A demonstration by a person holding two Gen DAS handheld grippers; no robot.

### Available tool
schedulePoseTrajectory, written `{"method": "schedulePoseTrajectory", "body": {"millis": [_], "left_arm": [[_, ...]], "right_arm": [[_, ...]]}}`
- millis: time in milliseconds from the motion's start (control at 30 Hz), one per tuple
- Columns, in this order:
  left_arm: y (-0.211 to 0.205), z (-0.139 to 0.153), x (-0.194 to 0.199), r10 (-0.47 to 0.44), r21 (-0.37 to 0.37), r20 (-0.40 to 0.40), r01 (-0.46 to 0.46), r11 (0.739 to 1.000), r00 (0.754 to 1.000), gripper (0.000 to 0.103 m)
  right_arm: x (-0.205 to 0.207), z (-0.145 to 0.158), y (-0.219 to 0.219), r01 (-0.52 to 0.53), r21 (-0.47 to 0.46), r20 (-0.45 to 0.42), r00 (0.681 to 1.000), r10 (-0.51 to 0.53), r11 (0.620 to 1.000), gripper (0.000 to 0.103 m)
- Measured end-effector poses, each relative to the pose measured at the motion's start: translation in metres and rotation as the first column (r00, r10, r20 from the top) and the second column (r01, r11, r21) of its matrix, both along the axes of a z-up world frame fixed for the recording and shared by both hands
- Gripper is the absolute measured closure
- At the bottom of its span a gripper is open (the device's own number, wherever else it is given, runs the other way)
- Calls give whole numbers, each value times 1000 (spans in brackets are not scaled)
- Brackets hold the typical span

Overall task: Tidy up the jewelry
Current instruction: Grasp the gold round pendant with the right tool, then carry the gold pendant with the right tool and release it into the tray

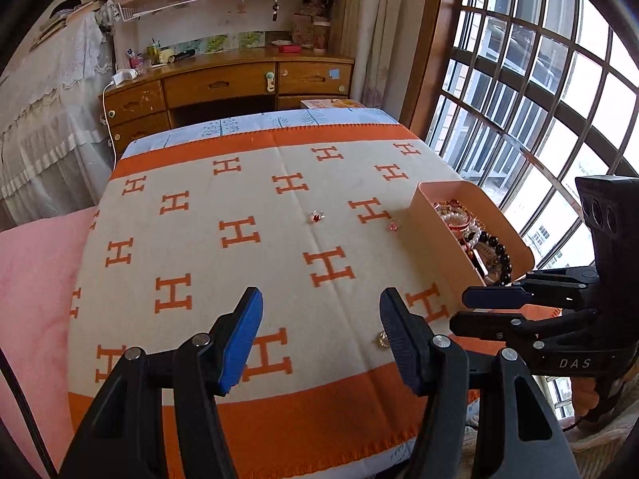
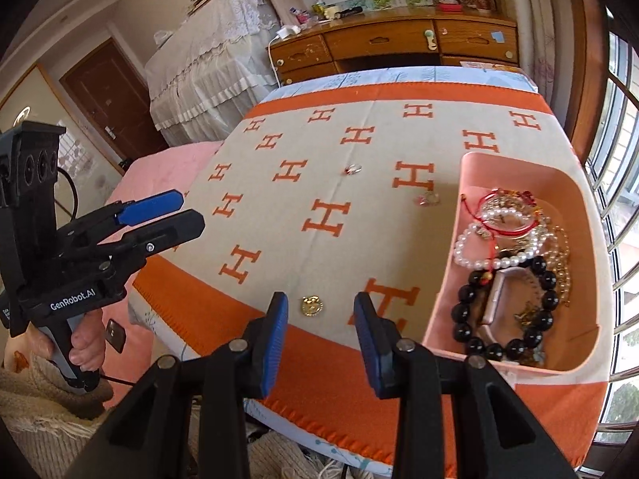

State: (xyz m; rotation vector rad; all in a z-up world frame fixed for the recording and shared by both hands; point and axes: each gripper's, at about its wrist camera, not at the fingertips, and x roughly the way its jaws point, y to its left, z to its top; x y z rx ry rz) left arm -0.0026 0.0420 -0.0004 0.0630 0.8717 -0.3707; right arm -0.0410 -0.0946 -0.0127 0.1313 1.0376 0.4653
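A pink box (image 2: 575,183) at the blanket's right edge holds bead bracelets, pearls and chains; it also shows in the left wrist view (image 1: 435,215). Three small pieces lie loose on the blanket: a gold ring (image 2: 312,305) near the front edge, also in the left wrist view (image 1: 382,338), a pink-stone ring (image 2: 428,198) (image 1: 393,225) beside the box, and a red-stone ring (image 2: 353,169) (image 1: 318,216) in the middle. My right gripper (image 2: 320,331) is open and empty, just in front of the gold ring. My left gripper (image 1: 321,339) is open and empty above the blanket's front.
The cream and orange H-pattern blanket (image 1: 239,207) covers a raised surface. A pink cover (image 1: 36,271) lies to its left. A wooden desk (image 1: 223,88) stands behind, a barred window (image 1: 539,99) on the right.
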Motion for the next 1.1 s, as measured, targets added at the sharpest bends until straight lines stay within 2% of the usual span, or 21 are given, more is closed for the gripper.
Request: {"method": "schedulePoseTrajectory", "body": {"millis": [233, 367, 633, 733, 800, 1100], "left_arm": [[19, -42, 0, 29, 0, -83, -29, 1000, 996, 44], [29, -61, 0, 42, -6, -120, -43, 999, 992, 44], [56, -71, 4, 88, -50, -136, -96, 994, 987, 44], [62, -74, 7, 103, -58, -148, -113, 992, 984, 44], [63, -75, 9, 105, -62, -155, -116, 991, 982, 44], [41, -75, 15, 75, -17, -158, -79, 997, 985, 44]], "right_arm": [[-1, -34, 35, -44, -154, 38, 998, 51, 987, 68], [-1, -47, 46, -59, -200, 43, 997, 69, 978, 68], [-4, -57, 65, -67, -312, 105, 989, 104, 948, 68], [-4, -57, 68, -67, -311, 118, 987, 108, 948, 70], [-4, -57, 67, -64, -301, 123, 987, 105, 951, 85], [-4, -54, 62, -55, -266, 134, 986, 94, 962, 85]]}}
